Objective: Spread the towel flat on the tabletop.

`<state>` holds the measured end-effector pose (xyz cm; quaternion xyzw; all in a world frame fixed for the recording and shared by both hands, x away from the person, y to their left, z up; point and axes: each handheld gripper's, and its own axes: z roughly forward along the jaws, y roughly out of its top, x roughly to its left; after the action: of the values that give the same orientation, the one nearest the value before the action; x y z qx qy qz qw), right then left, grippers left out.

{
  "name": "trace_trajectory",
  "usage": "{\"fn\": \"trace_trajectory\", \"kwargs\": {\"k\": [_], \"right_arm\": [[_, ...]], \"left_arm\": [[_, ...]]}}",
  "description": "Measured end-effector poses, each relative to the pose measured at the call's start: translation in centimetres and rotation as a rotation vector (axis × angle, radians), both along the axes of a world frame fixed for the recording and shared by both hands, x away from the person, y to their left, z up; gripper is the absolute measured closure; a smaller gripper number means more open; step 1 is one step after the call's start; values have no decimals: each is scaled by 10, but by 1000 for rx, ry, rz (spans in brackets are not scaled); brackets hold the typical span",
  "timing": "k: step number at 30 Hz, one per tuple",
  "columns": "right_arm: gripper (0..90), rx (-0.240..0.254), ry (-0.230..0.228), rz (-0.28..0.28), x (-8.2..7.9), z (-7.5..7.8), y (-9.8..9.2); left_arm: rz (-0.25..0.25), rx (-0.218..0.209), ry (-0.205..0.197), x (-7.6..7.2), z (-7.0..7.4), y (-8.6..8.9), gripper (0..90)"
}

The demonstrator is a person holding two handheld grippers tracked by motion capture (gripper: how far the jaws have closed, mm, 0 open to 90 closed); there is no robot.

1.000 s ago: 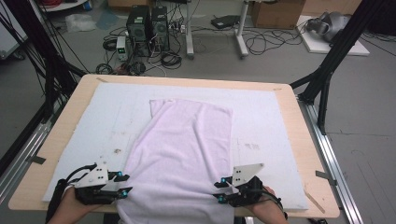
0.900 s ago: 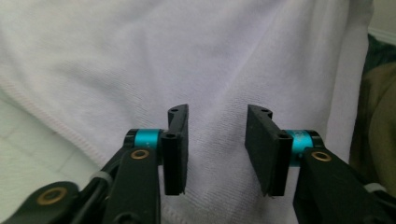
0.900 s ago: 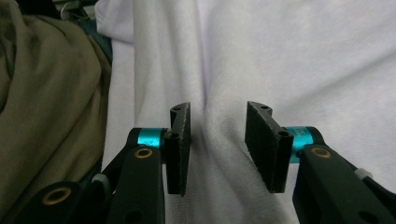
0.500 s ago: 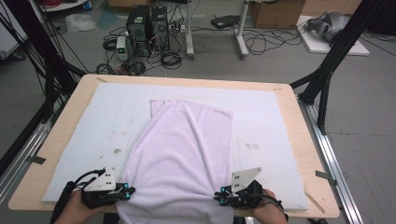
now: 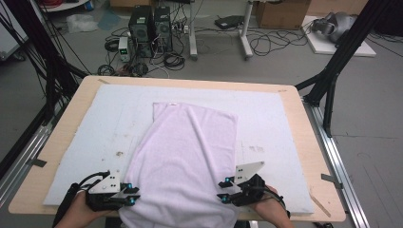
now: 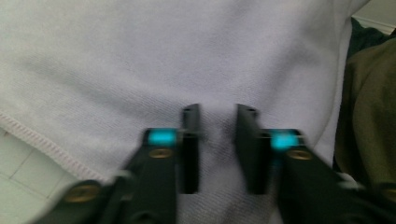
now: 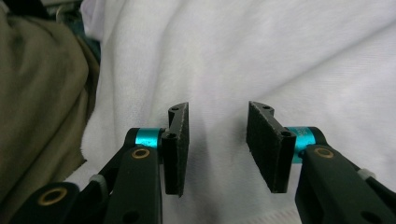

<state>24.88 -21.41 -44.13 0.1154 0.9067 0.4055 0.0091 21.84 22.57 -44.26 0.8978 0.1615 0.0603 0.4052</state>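
High view: a pale lilac towel (image 5: pixel 183 161) lies lengthwise on a white mat (image 5: pixel 85 137) that covers the wooden table (image 5: pixel 311 142); its near end hangs over the table's front edge, between the person's two hands.
Towel's lie: far end flat and square on the mat, a long crease running down its middle, near part wider and rumpled.
Left gripper (image 5: pixel 129 195): at the towel's near left edge, pointing in toward the cloth.
Left gripper view: the left gripper (image 6: pixel 218 135) has its black jaws a narrow gap apart, having just been opening; the towel (image 6: pixel 187 60) lies under and beyond them, no fold pinched between the pads. A stitched hem (image 6: pixel 51 147) runs at lower left.
Right gripper (image 5: pixel 226 190): at the towel's near right edge, facing the left one across the cloth.
Right gripper view: the right gripper (image 7: pixel 217 140) has its jaws spread, having just been opening; the towel (image 7: pixel 261 56) shows in the gap, not clamped.
Beside the towel: olive-brown clothing (image 7: pixel 42 93) of the person, at the left of that view.
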Motion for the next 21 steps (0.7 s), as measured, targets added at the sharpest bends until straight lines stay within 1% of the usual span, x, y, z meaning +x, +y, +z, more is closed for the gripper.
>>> {"fn": "trace_trajectory", "kwargs": {"k": [1, 2, 3, 4, 5, 7, 8, 9, 11, 12, 14, 15, 16, 17, 18, 19, 21], "right_arm": [[603, -24, 2, 12, -1, -3, 4], [659, -22, -17, 14, -1, -3, 6], [726, -26, -19, 9, -1, -3, 6], [827, -29, -21, 11, -1, -2, 6], [861, -30, -24, 26, -1, -2, 6], [878, -36, -41, 32, -2, -2, 6], [880, -37, -29, 40, -3, -1, 5], [880, -41, -26, 42, -5, 0, 4], [882, -21, -14, 67, -9, 4, -1], [879, -6, -5, 81, -13, 7, -3], [859, 15, -1, 98, -19, 11, -6], [816, 25, -4, 90, -22, 14, -8], [761, 37, -7, 62, -21, 16, -10], [728, 40, -12, 43, -19, 17, -12], [720, 36, -21, 20, -16, 18, -13], [709, 33, -22, 8, -12, 18, -14], [677, 36, -32, -18, -4, 16, -12]], "left_arm": [[0, 7, -8, -1, 1, 0, 864], [2, 14, -11, -2, 1, 0, 875], [2, 20, -16, -4, 2, 0, 879], [-4, 28, -22, -6, 2, 1, 881], [1, 19, -16, -8, 2, 2, 883], [7, 4, -14, -14, 3, 6, 884], [0, 7, -19, -17, 4, 8, 886], [2, -4, -11, -21, 5, 9, 886], [-16, -14, 2, -30, 8, 10, 886], [-24, -14, 3, -33, 9, 10, 886], [-45, -16, -6, -39, 11, 10, 881], [-43, -28, -12, -38, 12, 10, 868], [-25, -29, -16, -37, 13, 9, 770], [-9, -27, -22, -33, 15, 9, 692], [4, -40, -27, -29, 15, 9, 669], [9, -36, -41, -24, 16, 9, 656], [31, -38, -46, -13, 16, 7, 604]]}}
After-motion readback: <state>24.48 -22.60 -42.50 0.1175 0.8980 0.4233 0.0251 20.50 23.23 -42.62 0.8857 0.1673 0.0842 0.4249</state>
